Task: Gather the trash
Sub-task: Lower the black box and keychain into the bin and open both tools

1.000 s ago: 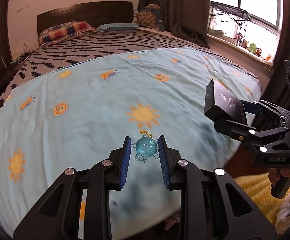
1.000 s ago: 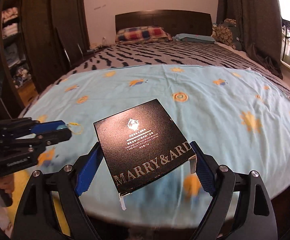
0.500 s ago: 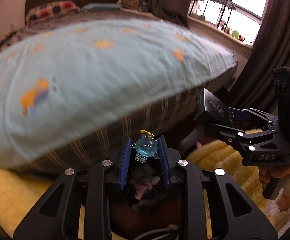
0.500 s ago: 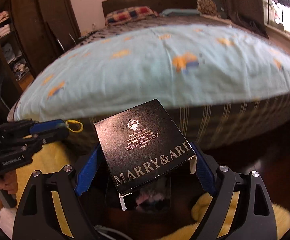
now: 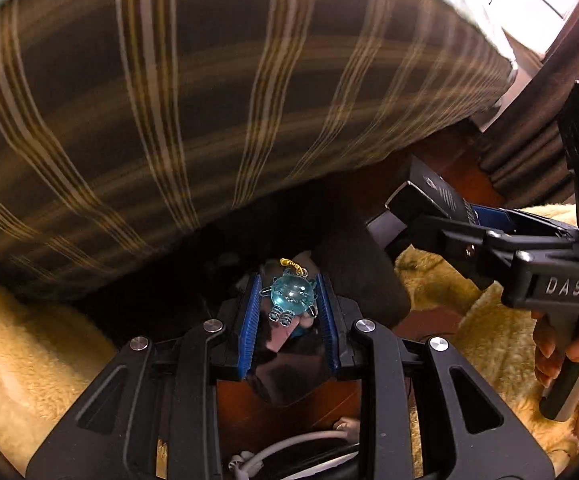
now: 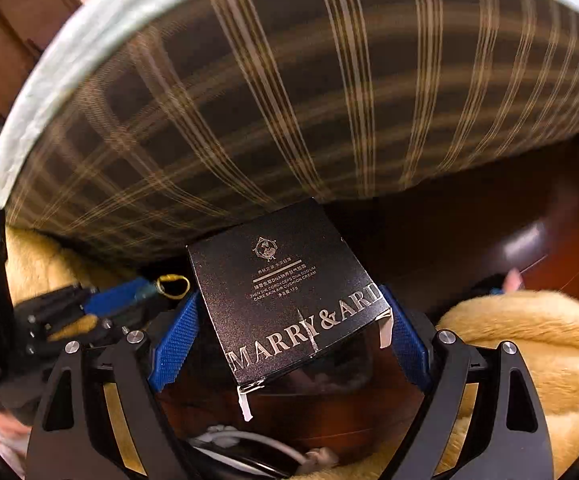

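Both grippers point steeply down at the foot of the bed, whose plaid-striped side (image 5: 217, 92) fills the upper part of both wrist views; the fabric is motion-blurred. Left gripper (image 5: 289, 300): blue pads clamped on a small translucent blue figurine (image 5: 291, 294), one pad on each flank, with its yellow loop (image 5: 289, 264) sticking out past the fingertips toward the bed side. Right gripper (image 6: 289, 320): fingers spread wide and clamped on a black carton (image 6: 289, 300) lettered "MARRY&ARD", pads against its two opposite edges, carton tilted with the lettered face up toward the camera; a torn white tape tab (image 6: 244, 402) hangs from its near corner. From the left wrist view the carton (image 5: 429, 196) sits just below the lower edge of the bed side, to the right of the figurine. Below the bed side: dark floor, and a yellow fluffy rug (image 5: 29, 344) on either side of the grippers. A white cable (image 5: 289, 446) lies under the left gripper. A hand (image 5: 561, 344) grips the right gripper's handle.
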Demonstrator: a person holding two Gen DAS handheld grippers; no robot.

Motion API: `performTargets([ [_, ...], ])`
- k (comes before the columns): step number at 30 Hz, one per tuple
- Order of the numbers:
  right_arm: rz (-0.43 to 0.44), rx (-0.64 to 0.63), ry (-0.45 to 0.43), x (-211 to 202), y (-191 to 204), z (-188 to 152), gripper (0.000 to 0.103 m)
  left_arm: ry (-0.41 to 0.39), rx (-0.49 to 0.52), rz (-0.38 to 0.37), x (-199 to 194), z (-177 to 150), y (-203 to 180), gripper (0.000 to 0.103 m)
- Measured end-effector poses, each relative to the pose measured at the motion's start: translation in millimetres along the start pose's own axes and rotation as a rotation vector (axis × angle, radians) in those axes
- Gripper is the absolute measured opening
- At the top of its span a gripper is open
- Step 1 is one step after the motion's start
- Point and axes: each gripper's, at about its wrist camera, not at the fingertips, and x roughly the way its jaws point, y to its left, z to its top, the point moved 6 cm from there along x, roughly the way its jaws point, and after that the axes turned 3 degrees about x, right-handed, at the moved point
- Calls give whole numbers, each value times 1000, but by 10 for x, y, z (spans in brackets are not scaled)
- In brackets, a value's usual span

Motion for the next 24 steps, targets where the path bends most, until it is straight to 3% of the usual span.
performTargets([
  [9,-52,-1,33,253,0,-34,88,73,2,-7,303,-20,-19,26],
  [11,-49,6,23,237,8,-16,91,73,-8,-4,304,-19,-3,32],
  [13,-45,14,14,198,-6,-9,96,68,-19,0,293,-28,25,44],
  [19,-30,36,-29,36,-13,39,97,45,-33,22,135,-30,146,57],
  [24,-42,25,-153,-434,36,170,100,-65,16,96,-311,107,117,76],
])
